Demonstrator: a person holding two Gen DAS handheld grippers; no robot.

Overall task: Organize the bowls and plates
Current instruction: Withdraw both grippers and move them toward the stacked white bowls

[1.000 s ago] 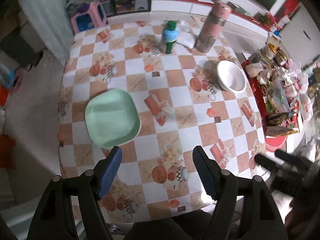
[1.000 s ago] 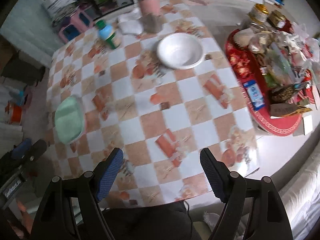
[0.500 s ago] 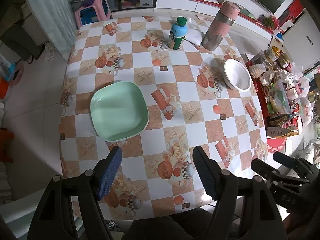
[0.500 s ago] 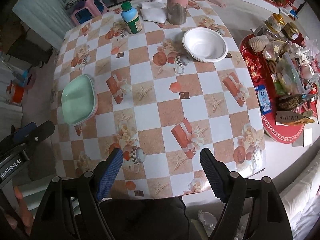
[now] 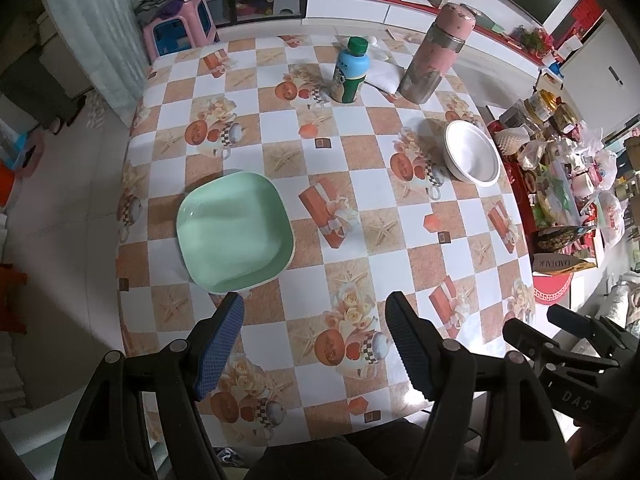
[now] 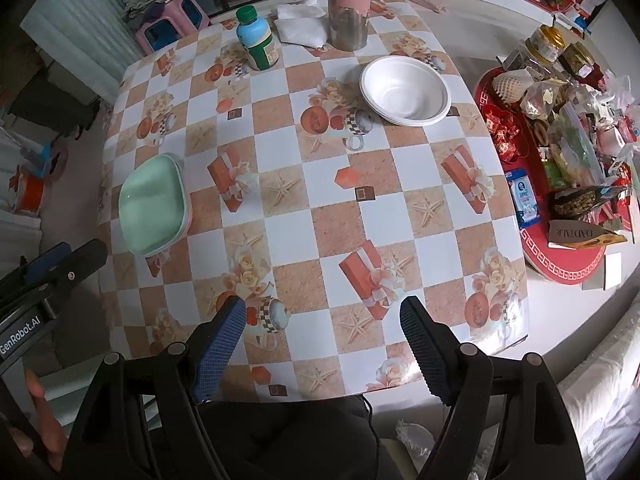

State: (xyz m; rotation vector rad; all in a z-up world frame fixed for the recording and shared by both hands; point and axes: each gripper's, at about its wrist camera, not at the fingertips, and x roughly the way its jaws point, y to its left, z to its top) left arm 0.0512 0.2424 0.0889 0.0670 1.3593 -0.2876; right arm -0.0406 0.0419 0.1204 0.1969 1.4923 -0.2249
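Both the left gripper [image 5: 314, 344] and right gripper [image 6: 322, 346] gape wide, empty. Square green plate [image 5: 235, 236] lies just ahead-left of the left jaws; round white bowls [image 6: 404, 90] far ahead-right, near a bottle [image 6: 258, 40] and flask [image 6: 348, 4].

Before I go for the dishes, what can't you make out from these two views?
- Green plates: right wrist view shows layered rims, stack count unclear.
- White bowls: the stacked rims are too fine to count.
- Pink flask: top cut off by the right wrist frame edge.
- Bottle label: too small to read.
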